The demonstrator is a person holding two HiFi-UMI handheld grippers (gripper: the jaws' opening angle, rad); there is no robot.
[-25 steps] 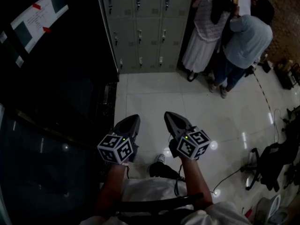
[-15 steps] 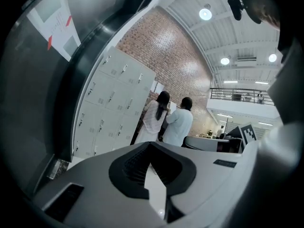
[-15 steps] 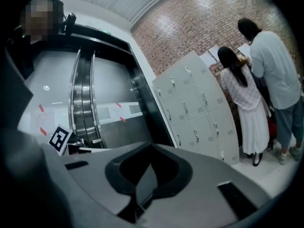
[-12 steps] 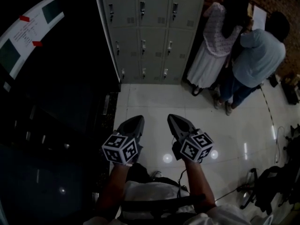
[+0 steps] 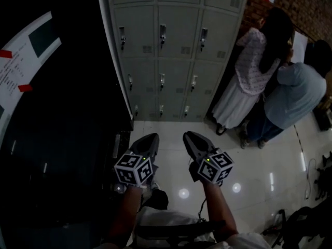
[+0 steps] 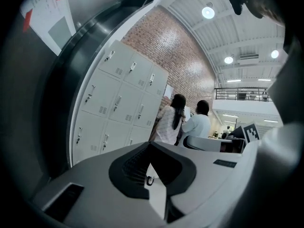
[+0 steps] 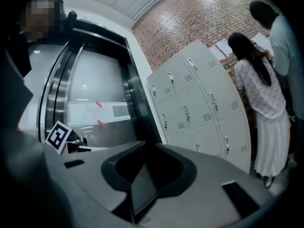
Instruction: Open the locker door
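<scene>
- Locker bank (image 5: 179, 61): grey metal, three columns of doors in several rows, standing upright on the white tiled floor (image 5: 176, 131), well ahead of both tools with bare floor between.
- Locker door (image 5: 179, 32): every door in view is closed and flush, facing out toward the person. Each is upright, a little taller than wide, with a small vertical latch (image 5: 163, 34) near its left edge and a vent slot low on its right.
- Left tool (image 5: 148, 137): held out in front and pointing toward the lockers, touching nothing. Its jaws look brought together with nothing between them.
- Right tool (image 5: 191, 136): just beside the left one and aimed the same way, well apart from any door. Its jaws have just been opening and stand slightly parted, with nothing between them.
- Contents of the lockers: cannot tell, as all doors are closed.
- Two people (image 5: 254, 77): standing close together just right of the locker bank, beside a brick wall (image 5: 306, 4).
- Dark panel (image 5: 62, 113): left of the lockers, bearing a white notice (image 5: 26, 61) with red tape marks.
</scene>
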